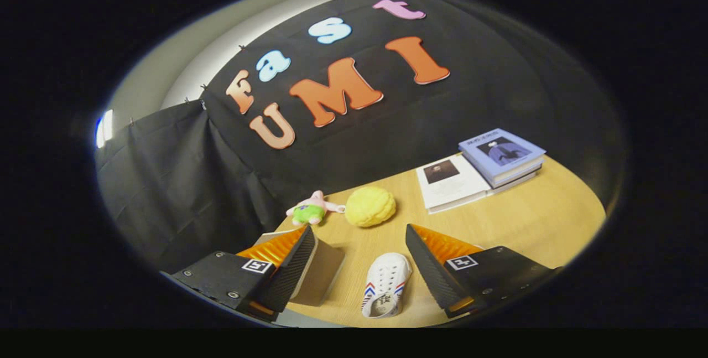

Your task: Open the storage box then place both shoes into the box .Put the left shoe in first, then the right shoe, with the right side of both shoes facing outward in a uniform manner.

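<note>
On the light wooden table [525, 219], a small white canvas shoe [386, 285] lies between my wide-open gripper [359, 236] fingers, touching neither, so I think I should come down slowly and squeeze its sides evenly.

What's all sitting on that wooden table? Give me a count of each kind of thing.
Shoes: 1, a white shoe lying between the open gripper fingers.
Soft toys: 2, a pink and green plush and a yellow plush beyond the fingers.
Books: 2, a white book with a blue book beside it.
Boxes: 1, a brown box partly behind the left finger.
Total: 6
</note>
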A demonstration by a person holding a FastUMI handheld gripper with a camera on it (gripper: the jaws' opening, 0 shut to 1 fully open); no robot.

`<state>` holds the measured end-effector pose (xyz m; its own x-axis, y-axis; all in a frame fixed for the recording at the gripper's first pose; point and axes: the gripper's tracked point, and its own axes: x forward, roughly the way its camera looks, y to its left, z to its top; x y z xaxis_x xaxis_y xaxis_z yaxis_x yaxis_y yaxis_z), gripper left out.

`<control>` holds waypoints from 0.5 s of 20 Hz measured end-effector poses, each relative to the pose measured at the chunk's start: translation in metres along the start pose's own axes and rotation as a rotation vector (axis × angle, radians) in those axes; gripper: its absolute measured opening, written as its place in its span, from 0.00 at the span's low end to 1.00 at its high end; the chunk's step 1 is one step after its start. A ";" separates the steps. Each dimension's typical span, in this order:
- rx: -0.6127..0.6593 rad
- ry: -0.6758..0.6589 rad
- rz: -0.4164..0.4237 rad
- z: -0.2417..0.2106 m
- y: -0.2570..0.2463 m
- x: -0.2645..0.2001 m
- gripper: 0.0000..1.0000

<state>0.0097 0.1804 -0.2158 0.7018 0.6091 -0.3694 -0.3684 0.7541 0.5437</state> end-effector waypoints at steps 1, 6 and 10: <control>0.022 0.025 0.031 -0.008 0.006 0.006 0.98; 0.172 0.145 0.197 -0.051 0.035 0.033 0.98; 0.340 0.237 0.301 -0.082 0.048 0.051 0.98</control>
<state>-0.0221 0.2680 -0.2698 0.4232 0.8555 -0.2984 -0.2858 0.4386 0.8520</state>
